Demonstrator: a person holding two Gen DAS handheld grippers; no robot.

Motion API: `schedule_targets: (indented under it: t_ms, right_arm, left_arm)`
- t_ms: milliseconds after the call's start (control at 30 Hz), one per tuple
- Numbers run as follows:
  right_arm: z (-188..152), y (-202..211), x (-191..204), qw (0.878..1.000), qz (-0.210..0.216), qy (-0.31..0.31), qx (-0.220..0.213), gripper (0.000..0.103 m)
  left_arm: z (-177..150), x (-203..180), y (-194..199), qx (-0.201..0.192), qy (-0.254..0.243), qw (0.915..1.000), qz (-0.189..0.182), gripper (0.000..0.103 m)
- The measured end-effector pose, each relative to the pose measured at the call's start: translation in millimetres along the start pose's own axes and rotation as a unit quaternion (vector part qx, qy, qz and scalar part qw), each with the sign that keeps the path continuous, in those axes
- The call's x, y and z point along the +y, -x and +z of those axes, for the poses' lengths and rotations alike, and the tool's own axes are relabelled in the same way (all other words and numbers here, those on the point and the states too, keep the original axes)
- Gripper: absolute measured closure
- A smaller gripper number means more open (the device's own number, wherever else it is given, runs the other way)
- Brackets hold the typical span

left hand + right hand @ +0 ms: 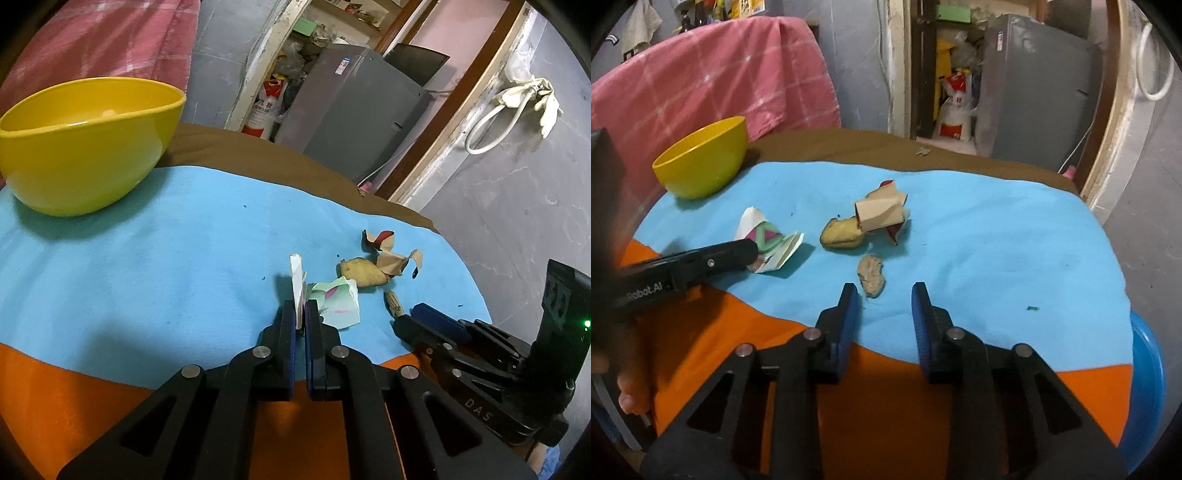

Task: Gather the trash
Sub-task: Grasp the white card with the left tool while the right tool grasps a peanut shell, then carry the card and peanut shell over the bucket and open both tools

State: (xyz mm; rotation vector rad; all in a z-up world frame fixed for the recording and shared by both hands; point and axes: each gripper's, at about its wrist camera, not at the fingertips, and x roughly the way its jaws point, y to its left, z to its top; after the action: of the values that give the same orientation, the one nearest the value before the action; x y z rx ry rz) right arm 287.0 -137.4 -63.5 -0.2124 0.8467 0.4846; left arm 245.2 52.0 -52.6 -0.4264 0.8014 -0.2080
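My left gripper (301, 306) is shut on a folded white-and-green paper scrap (338, 301), which rests on the blue cloth; it also shows in the right wrist view (768, 240). My right gripper (885, 291) is open and empty, just in front of a small brown peel piece (871, 276), also in the left wrist view (393, 303). A yellowish peel (842, 232) and a crumpled brown-and-red paper (882, 210) lie behind it. A yellow bowl (85, 144) stands at the far left, empty as far as I see.
The table (849, 146) has a brown top under a blue and orange cloth (997, 240). A pink cloth-draped chair (713, 74) stands behind the bowl. A blue stool (1148, 380) is at the right edge. A grey fridge (1034, 92) stands beyond.
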Motion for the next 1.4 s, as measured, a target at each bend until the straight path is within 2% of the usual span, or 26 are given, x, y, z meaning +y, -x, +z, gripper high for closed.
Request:
schedule_targets:
  t_ms: [133, 300, 533, 800, 967, 1167, 1400]
  right_arm:
    - [5.1, -4.1, -4.5, 1.0, 0.024, -0.008, 0.012, 0.012]
    - [10.8, -11.1, -7.9, 0.999, 0.041, -0.018, 0.025, 0.024]
    - [-1.7, -0.8, -4.7, 0.999, 0.042, -0.027, -0.001, 0.026]
    - [-29.4, 21.8, 6.1, 0.998, 0.01, -0.01, -0.06, 0.026]
    - [-42.1, 45.7, -3.6, 0.994, 0.002, -0.025, -0.111, 0.026]
    - [-54.5, 89.6, -15.9, 0.979, -0.023, -0.041, -0.197, 0.026]
    - [-71.8, 146.6, -34.7, 0.948, -0.078, -0.074, -0.301, 0.026]
  left_arm:
    - [1.4, 0.5, -0.8, 0.001, 0.0, 1.0, 0.0, 0.1]
    - [1.2, -1.4, -2.5, 0.001, 0.0, 1.0, 0.001, 0.1]
    - [-0.2, -5.4, -6.2, -0.003, 0.0, 1.0, 0.001, 0.101]
    - [-3.8, -11.8, -1.1, -0.018, -0.015, 0.9997, 0.002, 0.102]
    - [-11.5, -37.6, 12.0, -0.049, -0.076, 0.9959, 0.003, 0.102]
    - [-25.6, -82.2, 28.2, -0.1, -0.137, 0.9854, -0.01, 0.102]
    - [-26.2, -131.9, 49.8, -0.169, -0.178, 0.9684, -0.044, 0.102]
